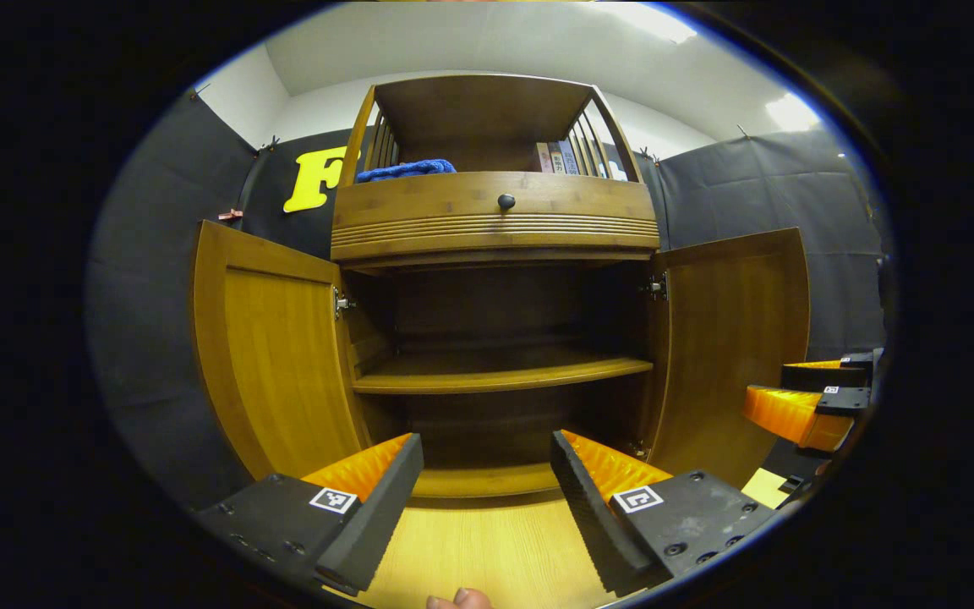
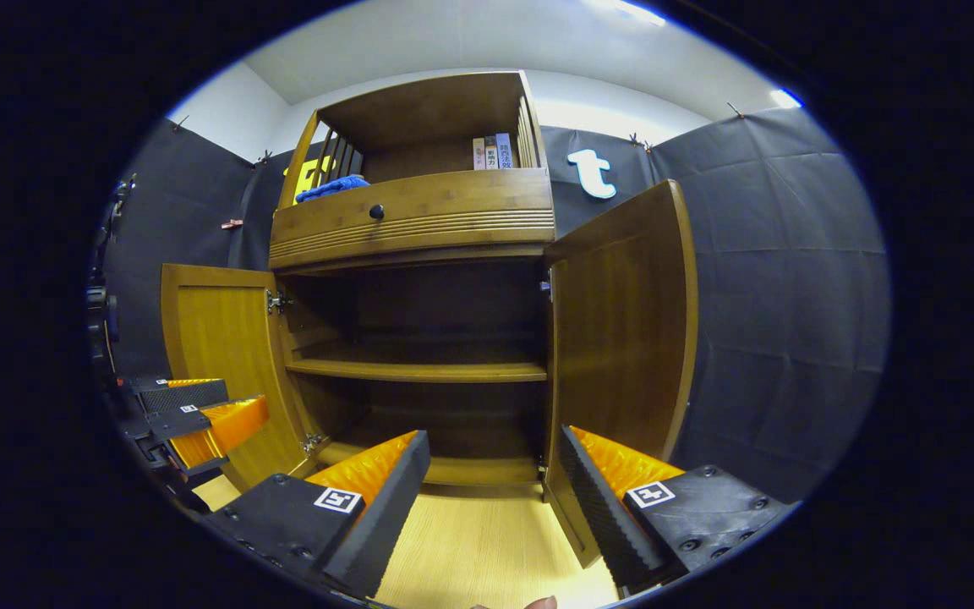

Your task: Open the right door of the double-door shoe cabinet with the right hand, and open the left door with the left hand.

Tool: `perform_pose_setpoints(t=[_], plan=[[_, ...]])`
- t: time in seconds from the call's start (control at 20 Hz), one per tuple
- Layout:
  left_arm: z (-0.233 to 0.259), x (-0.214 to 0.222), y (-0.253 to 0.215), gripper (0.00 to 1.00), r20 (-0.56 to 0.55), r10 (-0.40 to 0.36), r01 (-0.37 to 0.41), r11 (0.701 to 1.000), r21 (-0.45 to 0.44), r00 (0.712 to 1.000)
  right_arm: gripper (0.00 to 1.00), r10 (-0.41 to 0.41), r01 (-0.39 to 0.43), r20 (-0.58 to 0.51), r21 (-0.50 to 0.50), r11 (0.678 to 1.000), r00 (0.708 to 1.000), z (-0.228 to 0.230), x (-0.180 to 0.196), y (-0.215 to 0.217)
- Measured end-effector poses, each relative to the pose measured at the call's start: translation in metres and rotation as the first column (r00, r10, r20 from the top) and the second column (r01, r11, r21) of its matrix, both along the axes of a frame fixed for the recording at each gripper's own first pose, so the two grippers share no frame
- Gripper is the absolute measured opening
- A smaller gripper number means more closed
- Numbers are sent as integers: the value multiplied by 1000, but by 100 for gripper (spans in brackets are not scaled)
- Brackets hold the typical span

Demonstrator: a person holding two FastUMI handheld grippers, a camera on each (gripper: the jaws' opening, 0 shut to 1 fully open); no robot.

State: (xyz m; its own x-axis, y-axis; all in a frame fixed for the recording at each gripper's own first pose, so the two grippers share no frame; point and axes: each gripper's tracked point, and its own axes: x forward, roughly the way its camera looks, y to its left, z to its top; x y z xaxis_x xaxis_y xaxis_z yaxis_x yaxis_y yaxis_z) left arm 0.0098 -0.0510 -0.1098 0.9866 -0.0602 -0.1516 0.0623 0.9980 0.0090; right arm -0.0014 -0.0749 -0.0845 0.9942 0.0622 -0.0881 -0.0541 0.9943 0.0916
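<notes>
The wooden shoe cabinet (image 1: 495,222) (image 2: 415,220) stands in front of me with both doors swung wide. Its left door (image 1: 271,355) (image 2: 221,359) and right door (image 1: 736,338) (image 2: 622,330) hang open, showing a bare middle shelf (image 1: 500,374) (image 2: 419,370) inside. My left gripper (image 1: 487,474) is open, held back from the cabinet with nothing between its fingers. My right gripper (image 2: 491,474) is open too, just inside the right door's lower edge. The left gripper view has the right gripper (image 1: 808,402) far right; the right gripper view has the left gripper (image 2: 195,414) far left.
A drawer with a dark round knob (image 1: 506,201) (image 2: 376,211) sits above the doors. The top compartment holds a blue cloth (image 1: 407,169) (image 2: 332,186) and a few books (image 1: 559,157) (image 2: 494,152). Pale wooden floor (image 1: 487,550) lies in front of the cabinet.
</notes>
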Motion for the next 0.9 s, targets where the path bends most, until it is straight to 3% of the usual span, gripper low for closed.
perform_pose_setpoints(t=[0.9], plan=[[-4,0,2,95,-8,2,-2,1000,-5,1000,98,5,-6,-4,-18,1000,1000,-2,1,4]])
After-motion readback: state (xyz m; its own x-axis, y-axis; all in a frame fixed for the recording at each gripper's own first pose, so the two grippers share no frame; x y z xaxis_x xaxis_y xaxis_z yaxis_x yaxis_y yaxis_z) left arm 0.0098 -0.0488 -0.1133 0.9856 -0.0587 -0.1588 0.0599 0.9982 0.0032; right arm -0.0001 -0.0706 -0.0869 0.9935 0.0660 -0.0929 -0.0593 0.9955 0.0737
